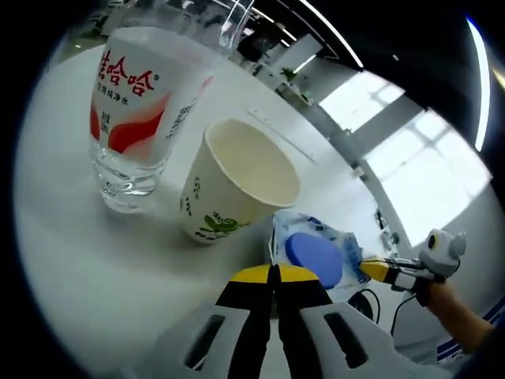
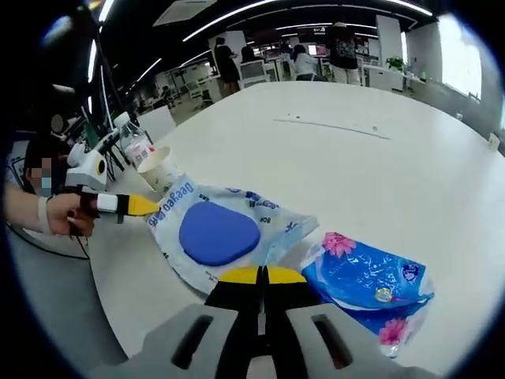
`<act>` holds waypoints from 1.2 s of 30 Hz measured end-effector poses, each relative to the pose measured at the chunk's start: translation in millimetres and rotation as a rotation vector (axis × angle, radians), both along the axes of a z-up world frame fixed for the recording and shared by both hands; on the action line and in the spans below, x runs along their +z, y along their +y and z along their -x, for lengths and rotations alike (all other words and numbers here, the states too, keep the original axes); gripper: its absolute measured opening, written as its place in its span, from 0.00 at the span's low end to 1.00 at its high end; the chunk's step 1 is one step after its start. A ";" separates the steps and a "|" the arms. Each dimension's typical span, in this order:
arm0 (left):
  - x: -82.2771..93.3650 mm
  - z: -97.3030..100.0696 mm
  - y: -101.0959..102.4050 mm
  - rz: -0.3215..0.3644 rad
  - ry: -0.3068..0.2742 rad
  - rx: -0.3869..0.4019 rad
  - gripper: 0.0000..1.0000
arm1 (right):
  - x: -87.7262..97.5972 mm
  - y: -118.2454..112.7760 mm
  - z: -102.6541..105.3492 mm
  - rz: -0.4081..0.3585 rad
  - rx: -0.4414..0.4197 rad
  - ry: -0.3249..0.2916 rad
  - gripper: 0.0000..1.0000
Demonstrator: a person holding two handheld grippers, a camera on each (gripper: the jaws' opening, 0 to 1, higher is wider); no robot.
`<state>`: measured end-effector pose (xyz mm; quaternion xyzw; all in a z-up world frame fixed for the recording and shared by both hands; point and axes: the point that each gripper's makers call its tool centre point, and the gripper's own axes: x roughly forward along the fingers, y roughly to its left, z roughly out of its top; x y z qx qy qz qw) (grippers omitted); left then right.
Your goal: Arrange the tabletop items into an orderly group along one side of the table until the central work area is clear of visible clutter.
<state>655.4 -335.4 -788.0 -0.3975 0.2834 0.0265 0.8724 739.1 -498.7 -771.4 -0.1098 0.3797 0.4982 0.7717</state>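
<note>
My white surface (image 2: 379, 158) holds the wet-wipes pack (image 2: 225, 233) between the paper cup (image 1: 237, 181), beside the water bottle (image 1: 138, 110), and a blue tissue packet (image 2: 371, 280). My left hand-held gripper (image 1: 275, 276) and right hand-held gripper (image 2: 261, 275) are both pinched closed, empty.

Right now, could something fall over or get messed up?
Maybe. The paper cup stands close beside the water bottle, so a push from the left tool could tip the light cup into it. The wet wipes pack lies near the table edge, and a nudge from the right tool might slide it off. The blue tissue packet looks soft and could crumple.
</note>
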 end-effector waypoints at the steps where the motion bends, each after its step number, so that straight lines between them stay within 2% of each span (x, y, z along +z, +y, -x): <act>1: -1.7 -0.8 1.8 0.001 0.001 -0.001 0.00 | -1.4 0.3 -0.6 0.000 -0.001 0.001 0.00; 10: -4.3 -0.4 2.3 -0.005 0.007 0.002 0.00 | -7.0 3.6 1.1 0.004 -0.016 -0.006 0.00; 15: -6.3 -1.8 3.8 -0.002 0.007 0.002 0.00 | -13.7 1.4 -5.5 0.003 -0.029 -0.003 0.00; 36: -11.0 -0.4 1.8 0.012 0.007 0.034 0.00 | -14.1 0.8 -7.2 0.005 -0.048 -0.022 0.00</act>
